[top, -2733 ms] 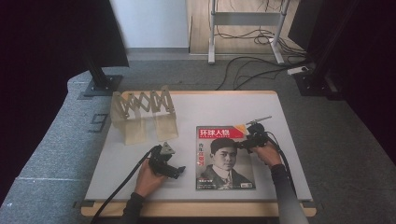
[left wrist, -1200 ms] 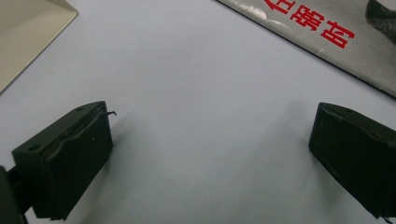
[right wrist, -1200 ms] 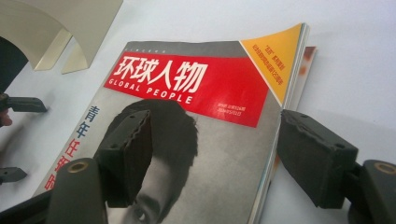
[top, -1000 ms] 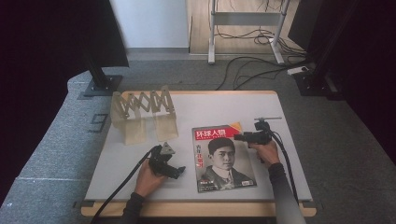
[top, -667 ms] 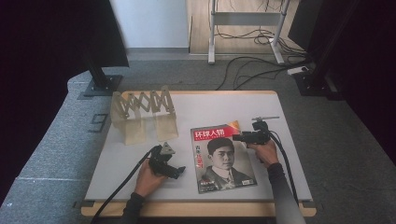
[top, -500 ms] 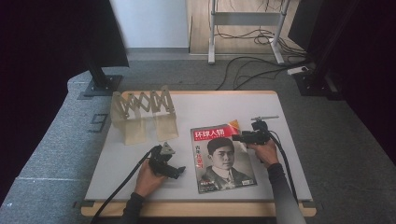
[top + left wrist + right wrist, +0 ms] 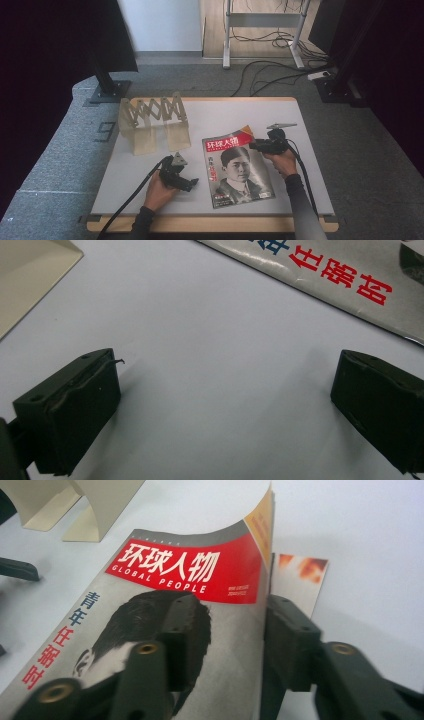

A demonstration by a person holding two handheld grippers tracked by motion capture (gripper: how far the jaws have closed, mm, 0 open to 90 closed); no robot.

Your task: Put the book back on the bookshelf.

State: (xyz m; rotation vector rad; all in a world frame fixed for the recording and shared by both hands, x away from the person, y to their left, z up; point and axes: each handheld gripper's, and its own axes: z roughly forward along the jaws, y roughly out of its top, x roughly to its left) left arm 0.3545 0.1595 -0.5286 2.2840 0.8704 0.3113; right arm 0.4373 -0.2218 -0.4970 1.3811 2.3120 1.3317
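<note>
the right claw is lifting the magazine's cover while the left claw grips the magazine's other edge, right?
Not quite. The left claw grips nothing: in the left gripper view its jaws stand open over the bare table, beside the magazine. The right claw, jaws just closing, does have the lifted cover edge between them.

bare tabletop (image 7: 220, 115) open behind magazine (image 7: 238, 170), folding rack (image 7: 152, 122) blocking far-left corner

The magazine (image 7: 200, 610) is cut off at the right gripper view's bottom edge; its raised cover hides the pages beneath.
</note>
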